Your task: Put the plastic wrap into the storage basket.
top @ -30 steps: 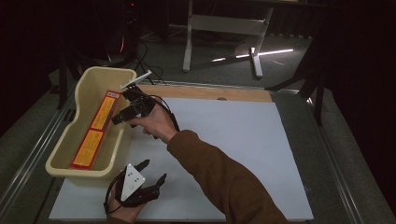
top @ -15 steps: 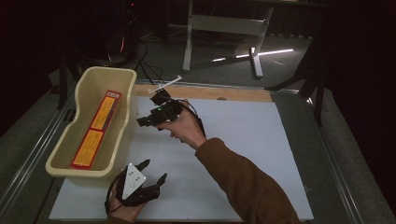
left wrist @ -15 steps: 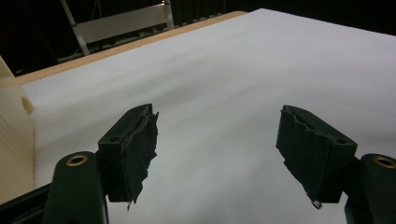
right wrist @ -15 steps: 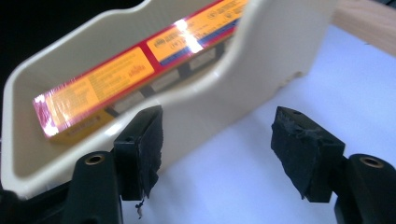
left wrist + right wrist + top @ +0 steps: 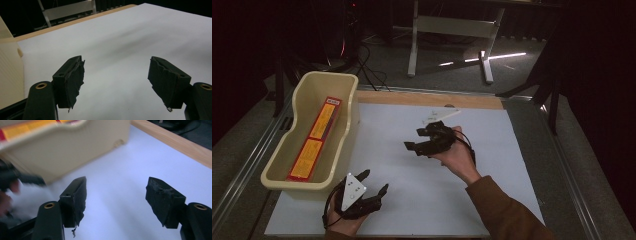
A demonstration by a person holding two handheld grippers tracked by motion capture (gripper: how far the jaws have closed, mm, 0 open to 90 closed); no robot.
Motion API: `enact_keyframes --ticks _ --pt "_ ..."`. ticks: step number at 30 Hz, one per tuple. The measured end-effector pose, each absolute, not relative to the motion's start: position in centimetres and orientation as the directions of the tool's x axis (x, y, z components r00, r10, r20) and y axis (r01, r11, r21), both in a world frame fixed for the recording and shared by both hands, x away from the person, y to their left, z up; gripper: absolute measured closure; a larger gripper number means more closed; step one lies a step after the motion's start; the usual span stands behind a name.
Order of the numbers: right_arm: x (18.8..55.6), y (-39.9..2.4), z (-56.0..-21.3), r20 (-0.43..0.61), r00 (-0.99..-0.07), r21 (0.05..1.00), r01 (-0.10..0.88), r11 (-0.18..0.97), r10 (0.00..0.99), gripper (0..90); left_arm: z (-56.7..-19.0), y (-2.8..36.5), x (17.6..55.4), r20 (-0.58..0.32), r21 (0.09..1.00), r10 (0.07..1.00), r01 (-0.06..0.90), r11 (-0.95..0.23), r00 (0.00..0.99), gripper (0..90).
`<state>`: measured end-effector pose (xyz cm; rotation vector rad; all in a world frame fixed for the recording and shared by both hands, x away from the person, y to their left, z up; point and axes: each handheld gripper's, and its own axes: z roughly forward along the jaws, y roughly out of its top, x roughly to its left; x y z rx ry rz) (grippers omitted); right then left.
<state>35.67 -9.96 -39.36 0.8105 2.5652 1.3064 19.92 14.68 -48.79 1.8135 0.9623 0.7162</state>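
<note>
One red-and-yellow box [image 5: 316,141] lies in one cream tub [image 5: 349,130]; two grippers empty.

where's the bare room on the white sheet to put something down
The right half of the white sheet, from the right tongs to its edge, is bare. So is the strip between both tongs. It is crowded at the left: cream bin with the left tongs beside it.

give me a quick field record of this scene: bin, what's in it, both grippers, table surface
bin: cream tub on the left of the white sheet
contents: long red and yellow box lying flat inside
left gripper: near the tub's front corner, jaws open, nothing between them
right gripper: over mid sheet, jaws have just been opening, nothing between them
table edge: wooden strip along the far side
</note>
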Motion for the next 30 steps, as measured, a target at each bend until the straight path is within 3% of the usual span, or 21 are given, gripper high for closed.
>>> enact_keyframes --ticks 10,14,19,26,30 --pt "32.1 -16.4 -42.9 -0.033 -0.82 0.791 0.328 0.516 0.572 29.9 -48.8 14.9 20.1 0.065 0.913 0.856 0.315 -0.258 0.512 28.8" --pt "30.8 -19.0 -44.6 -0.013 -0.796 0.824 0.334 0.458 0.605 29.0 -48.8 15.0 20.1 0.067 0.913 0.859 0.316 -0.258 0.507 28.8" --pt "29.2 -22.9 -47.0 0.131 -0.727 0.894 0.38 0.236 0.674 29.0 -48.9 15.0 20.2 0.066 0.912 0.862 0.319 -0.256 0.503 28.8" --pt "27.4 -25.8 -48.1 0.099 -0.688 0.9 0.37 0.23 0.718 25.9 -48.8 15.1 20.2 0.071 0.911 0.864 0.32 -0.259 0.498 28.8" --pt "25.6 -27.6 -48.3 0.027 -0.683 0.916 0.31 0.255 0.73 23.0 -48.8 15.3 20.2 0.072 0.911 0.867 0.322 -0.259 0.494 28.8"
